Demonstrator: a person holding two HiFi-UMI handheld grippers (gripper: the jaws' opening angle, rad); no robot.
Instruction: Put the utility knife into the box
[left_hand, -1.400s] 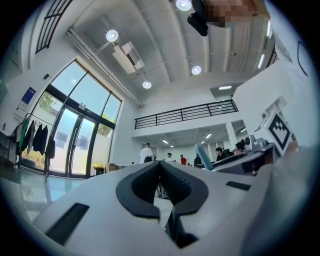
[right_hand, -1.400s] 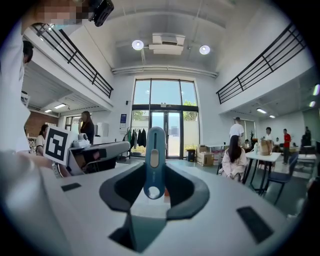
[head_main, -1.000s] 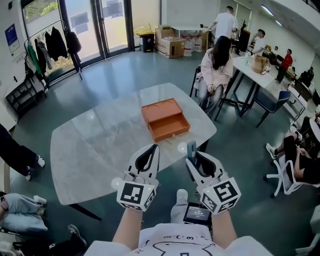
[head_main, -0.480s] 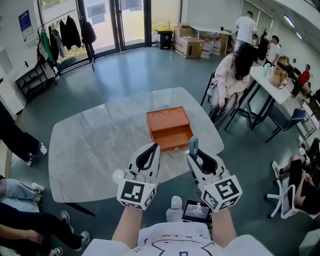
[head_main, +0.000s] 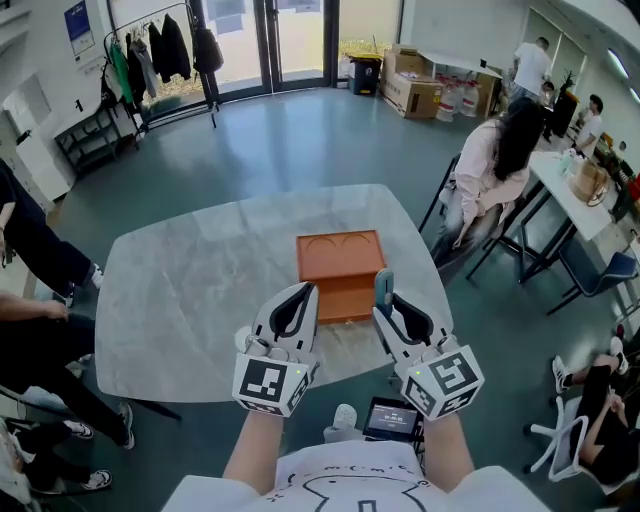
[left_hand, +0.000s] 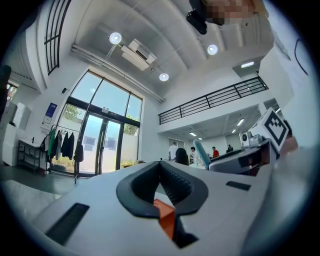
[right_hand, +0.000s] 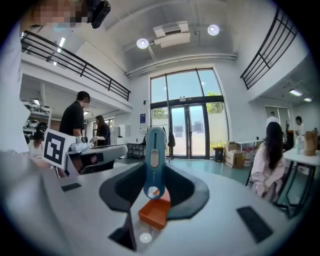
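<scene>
An orange box (head_main: 339, 254) lies on the marble table (head_main: 180, 300), with its drawer (head_main: 343, 303) pulled out toward me. My right gripper (head_main: 386, 298) is shut on a blue utility knife (head_main: 384, 284), which stands upright between the pads just right of the drawer. In the right gripper view the knife (right_hand: 154, 160) rises from the right gripper (right_hand: 154, 174), and the orange box (right_hand: 156, 212) shows below it. My left gripper (head_main: 308, 291) is shut and empty, just left of the drawer. In the left gripper view the left gripper (left_hand: 160, 165) frames a piece of the orange box (left_hand: 163, 207).
A seated person (head_main: 492, 165) is close to the table's right side, with another table (head_main: 590, 195) and chairs beyond. People's legs (head_main: 35, 260) stand at the left edge. A small screen (head_main: 390, 420) hangs at my waist. Cardboard boxes (head_main: 415, 95) sit by the far wall.
Both grippers have moved forward from in front of the table edge to over it, and their tips now flank the open drawer. The knife stays gripped upright.
</scene>
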